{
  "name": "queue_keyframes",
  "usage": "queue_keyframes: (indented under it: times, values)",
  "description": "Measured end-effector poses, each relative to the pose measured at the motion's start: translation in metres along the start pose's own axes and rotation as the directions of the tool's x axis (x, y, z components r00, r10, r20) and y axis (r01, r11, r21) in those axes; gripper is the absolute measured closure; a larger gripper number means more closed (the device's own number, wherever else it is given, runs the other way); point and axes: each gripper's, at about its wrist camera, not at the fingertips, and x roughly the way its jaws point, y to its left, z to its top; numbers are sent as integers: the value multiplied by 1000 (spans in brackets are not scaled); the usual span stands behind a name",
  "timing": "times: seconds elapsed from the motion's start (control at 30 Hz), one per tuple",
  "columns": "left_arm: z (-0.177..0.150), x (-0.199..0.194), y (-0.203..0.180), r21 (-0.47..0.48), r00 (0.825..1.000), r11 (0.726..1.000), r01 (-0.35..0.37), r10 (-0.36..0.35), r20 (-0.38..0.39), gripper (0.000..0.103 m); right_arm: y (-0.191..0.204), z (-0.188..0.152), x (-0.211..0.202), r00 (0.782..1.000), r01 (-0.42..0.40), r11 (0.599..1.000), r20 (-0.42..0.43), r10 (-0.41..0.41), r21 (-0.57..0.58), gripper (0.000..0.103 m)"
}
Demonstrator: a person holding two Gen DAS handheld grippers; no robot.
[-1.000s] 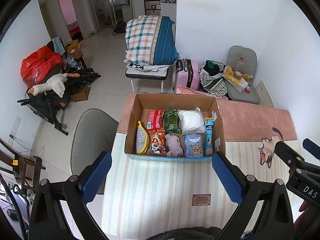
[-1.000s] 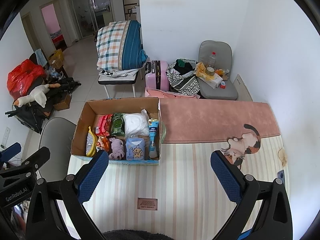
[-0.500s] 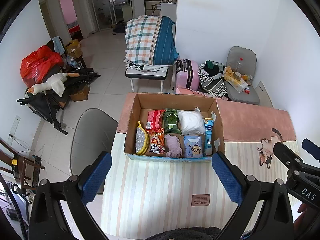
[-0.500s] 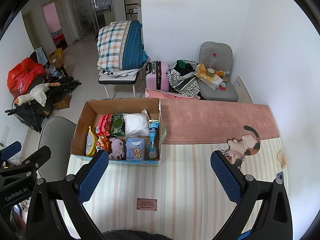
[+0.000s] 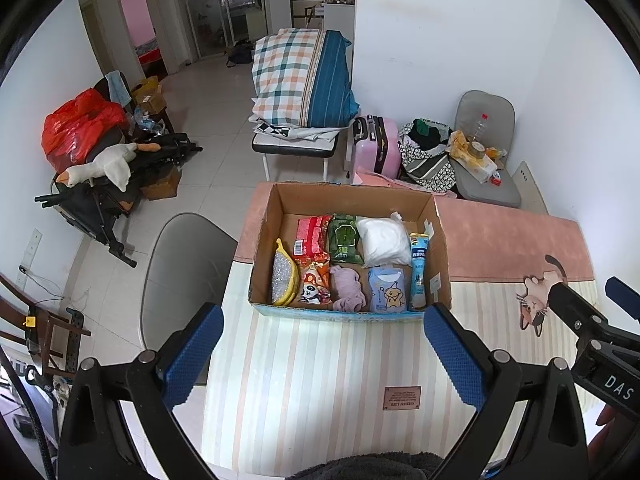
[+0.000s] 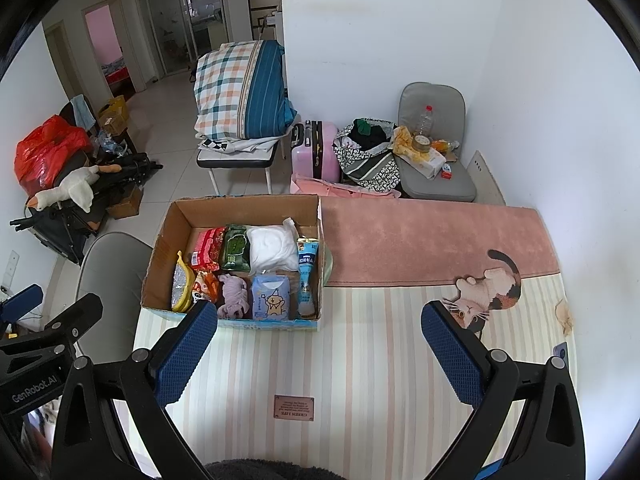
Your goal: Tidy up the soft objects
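Striped cloth (image 6: 360,368) lay bare between both grippers and the cardboard box (image 5: 439,240), which sat at the desk's (image 5: 224,400) far left part with its left wall close to the desk edge and its near wall just ahead of the left gripper (image 5: 324,356). To the box's right a pink mat (image 6: 432,240) ran along the back of the desk, and a cat figure (image 6: 488,292) lay where mat met stripes — the room on that side held only these flat things. The left gripper's blue fingers (image 5: 192,356) were spread wide with nothing between them; the right gripper (image 6: 320,354) hovered well right of it, fingers (image 6: 452,356) equally wide and holding nothing. Inside the box the soft goods were packed in rows: a red packet (image 5: 310,236), a green pouch (image 5: 344,238) and a white pillow-like bag (image 5: 382,240) at the back, a glittery yellow-trimmed pouch (image 5: 283,276), a panda snack bag (image 5: 314,284), a mauve knotted cloth (image 5: 348,288) and a blue tissue pack (image 5: 387,290) in front, a slim blue tube (image 5: 418,268) along the right wall. Beyond the desk stood a grey chair (image 5: 188,268), a plaid quilt on a bench (image 5: 304,80), a pink suitcase (image 5: 380,148) and tiled floor (image 5: 208,120).
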Motion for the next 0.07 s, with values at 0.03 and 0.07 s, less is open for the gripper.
queue_keyframes:
  times: [0.03, 0.07]
  values:
    - [0, -1, 0, 0, 1000, 1000, 1, -1, 2, 0, 0, 1, 0, 1000, 1, 1000, 1, -1, -1, 0]
    - [1, -2, 0, 0, 1000, 1000, 4, -4, 3, 0, 0, 1, 0, 1000, 0, 1000, 1, 0, 1, 0]
